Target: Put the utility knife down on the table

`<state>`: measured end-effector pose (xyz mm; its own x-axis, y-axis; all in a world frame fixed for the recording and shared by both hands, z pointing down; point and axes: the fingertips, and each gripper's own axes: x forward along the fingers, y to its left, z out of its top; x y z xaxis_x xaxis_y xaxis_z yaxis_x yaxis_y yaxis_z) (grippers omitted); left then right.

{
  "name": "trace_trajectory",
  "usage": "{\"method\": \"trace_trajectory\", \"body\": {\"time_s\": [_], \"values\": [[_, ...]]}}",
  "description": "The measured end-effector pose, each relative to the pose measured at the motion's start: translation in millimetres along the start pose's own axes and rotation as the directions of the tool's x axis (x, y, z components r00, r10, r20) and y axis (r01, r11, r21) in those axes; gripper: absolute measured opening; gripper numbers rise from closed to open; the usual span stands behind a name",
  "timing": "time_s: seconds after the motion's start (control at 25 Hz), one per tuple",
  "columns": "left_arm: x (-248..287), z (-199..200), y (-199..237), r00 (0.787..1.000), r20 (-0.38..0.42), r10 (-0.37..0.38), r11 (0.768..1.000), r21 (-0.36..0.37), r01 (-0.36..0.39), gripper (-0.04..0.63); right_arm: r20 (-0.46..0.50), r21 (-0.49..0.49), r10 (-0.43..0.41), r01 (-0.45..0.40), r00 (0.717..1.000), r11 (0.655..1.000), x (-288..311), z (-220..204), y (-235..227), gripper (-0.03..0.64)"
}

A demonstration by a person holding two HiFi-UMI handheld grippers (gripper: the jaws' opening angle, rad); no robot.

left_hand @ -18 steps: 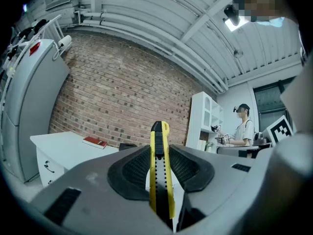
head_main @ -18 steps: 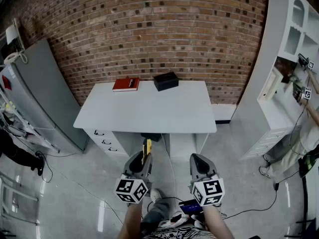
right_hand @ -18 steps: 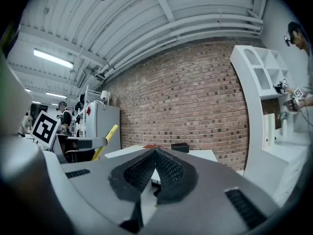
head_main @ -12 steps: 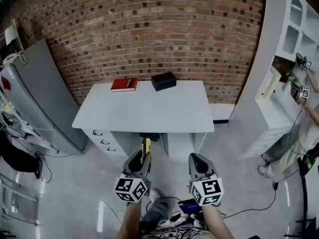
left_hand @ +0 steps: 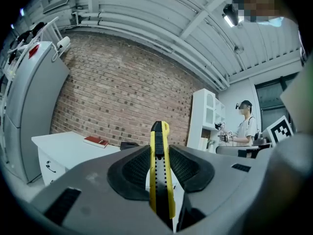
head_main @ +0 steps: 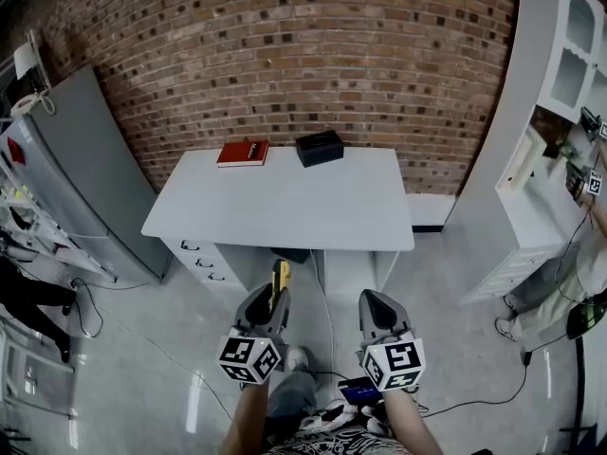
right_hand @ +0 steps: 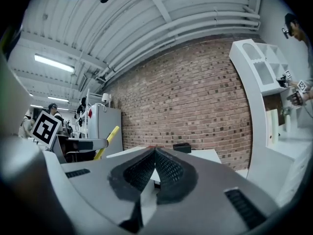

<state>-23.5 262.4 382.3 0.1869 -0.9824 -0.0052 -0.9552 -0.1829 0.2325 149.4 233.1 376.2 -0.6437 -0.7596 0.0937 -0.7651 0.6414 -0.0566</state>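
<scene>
My left gripper (head_main: pixel 273 299) is shut on a yellow and black utility knife (head_main: pixel 279 279). The knife's tip sticks out past the jaws toward the white table (head_main: pixel 285 207). In the left gripper view the knife (left_hand: pixel 160 170) stands upright between the black pads, with the gripper (left_hand: pixel 160 164) closed on it. My right gripper (head_main: pixel 372 303) hangs beside it, shut with nothing in it; its pads meet in the right gripper view at the gripper (right_hand: pixel 155 155). Both grippers are short of the table's front edge, over the floor.
On the table's far side lie a red book (head_main: pixel 243 153) and a black box (head_main: pixel 319 147). A grey cabinet (head_main: pixel 71 169) stands to the left, white shelving (head_main: pixel 560 83) to the right. A person (left_hand: pixel 243 126) works by the shelves. Cables trail over the floor (head_main: pixel 171 349).
The table has shifted slightly in the head view as the head moved. Both grippers keep their places and the knife stays held.
</scene>
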Motion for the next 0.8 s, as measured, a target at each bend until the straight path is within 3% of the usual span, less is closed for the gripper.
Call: {"method": "trace_trajectory", "body": {"time_s": [0.36, 0.6, 0.8], "values": [[67, -6, 27, 1.000, -0.016, -0.018, 1.000, 0.001, 0.018, 0.121, -0.032, 0.019, 0.005, -0.004, 0.999, 1.000, 63, -11, -27, 0.003], [158, -10, 80, 0.998, -0.036, -0.049, 0.999, -0.019, 0.048, 0.123, -0.081, 0.010, -0.006, 0.007, 0.997, 1.000, 155, -22, -51, 0.003], [248, 4, 132, 0.992, -0.079, -0.100, 0.995, 0.022, 0.102, 0.123, -0.114, 0.016, -0.019, 0.021, 0.993, 1.000, 252, -10, -72, 0.003]]}}
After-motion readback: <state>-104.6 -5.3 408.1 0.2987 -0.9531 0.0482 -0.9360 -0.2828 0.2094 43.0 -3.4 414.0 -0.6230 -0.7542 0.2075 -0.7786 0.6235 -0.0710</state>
